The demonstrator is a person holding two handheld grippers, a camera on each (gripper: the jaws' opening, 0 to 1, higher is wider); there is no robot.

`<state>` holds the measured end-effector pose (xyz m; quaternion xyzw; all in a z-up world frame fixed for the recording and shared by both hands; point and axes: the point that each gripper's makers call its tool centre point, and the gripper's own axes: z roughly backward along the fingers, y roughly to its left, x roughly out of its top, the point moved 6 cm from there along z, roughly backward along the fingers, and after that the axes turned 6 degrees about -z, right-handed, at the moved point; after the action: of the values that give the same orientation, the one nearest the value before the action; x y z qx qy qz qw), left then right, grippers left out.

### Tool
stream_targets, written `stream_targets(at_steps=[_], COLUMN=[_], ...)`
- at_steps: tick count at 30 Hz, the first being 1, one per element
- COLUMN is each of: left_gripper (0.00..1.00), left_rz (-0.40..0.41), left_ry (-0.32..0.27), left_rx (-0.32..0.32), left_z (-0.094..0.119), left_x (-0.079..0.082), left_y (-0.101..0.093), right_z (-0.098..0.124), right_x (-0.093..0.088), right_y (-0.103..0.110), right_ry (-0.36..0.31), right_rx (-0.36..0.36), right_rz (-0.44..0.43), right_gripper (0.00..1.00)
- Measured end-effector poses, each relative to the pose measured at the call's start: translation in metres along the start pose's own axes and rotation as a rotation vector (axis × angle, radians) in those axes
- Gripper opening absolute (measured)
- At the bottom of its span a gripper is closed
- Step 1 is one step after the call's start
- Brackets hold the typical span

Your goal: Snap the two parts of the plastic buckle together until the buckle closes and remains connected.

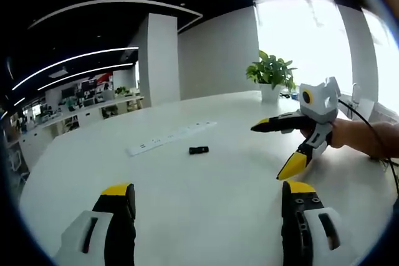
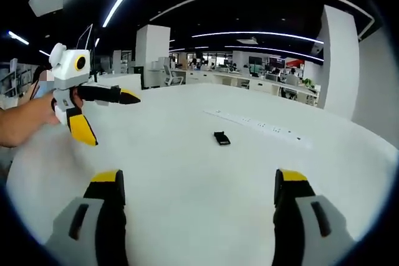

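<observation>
I count one buckle (image 1: 199, 149), a small black piece lying flat on the white table (image 1: 206, 216); I cannot tell from here whether it is one part or two joined. Just beyond the buckle lies one white power strip (image 1: 169, 137), long and thin. One potted plant (image 1: 272, 76) stands well beyond the buckle, by the bright window in the left gripper view.

I have two grippers. My left gripper (image 1: 209, 194) has its jaws spread wide with nothing between them, the buckle well ahead of them and apart. My right gripper (image 2: 198, 180) is likewise wide open and holds nothing, with the buckle (image 2: 221, 138) lying ahead of it.

The table is broad, white and rounded. The room is an open office with a dark ceiling, curved strip lights, white pillars and rows of desks far behind the buckle.

The left gripper view gives me the right gripper (image 1: 274, 147) off to the side of the buckle, held up in a hand (image 1: 349, 135), jaws apart. The right gripper view gives me the left gripper (image 2: 112, 119) in a hand (image 2: 25, 123), also open, and the strip (image 2: 259, 124) beyond the buckle.
</observation>
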<state>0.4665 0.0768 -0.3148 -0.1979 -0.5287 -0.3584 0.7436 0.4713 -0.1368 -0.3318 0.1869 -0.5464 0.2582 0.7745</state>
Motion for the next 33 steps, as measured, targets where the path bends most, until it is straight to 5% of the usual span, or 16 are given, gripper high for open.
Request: stream_targets(at_steps=[33], left_gripper=[1.00], left_rz=[0.003], left_ry=[0.002], left_rx=[-0.011], left_z=[0.025], left_x=[-0.014], left_y=[-0.028], right_z=[0.040], right_x=[-0.004], right_y=[0.027], right_ry=[-0.009], right_rx=[-0.010], right_rz=[0.001], right_gripper=[0.99])
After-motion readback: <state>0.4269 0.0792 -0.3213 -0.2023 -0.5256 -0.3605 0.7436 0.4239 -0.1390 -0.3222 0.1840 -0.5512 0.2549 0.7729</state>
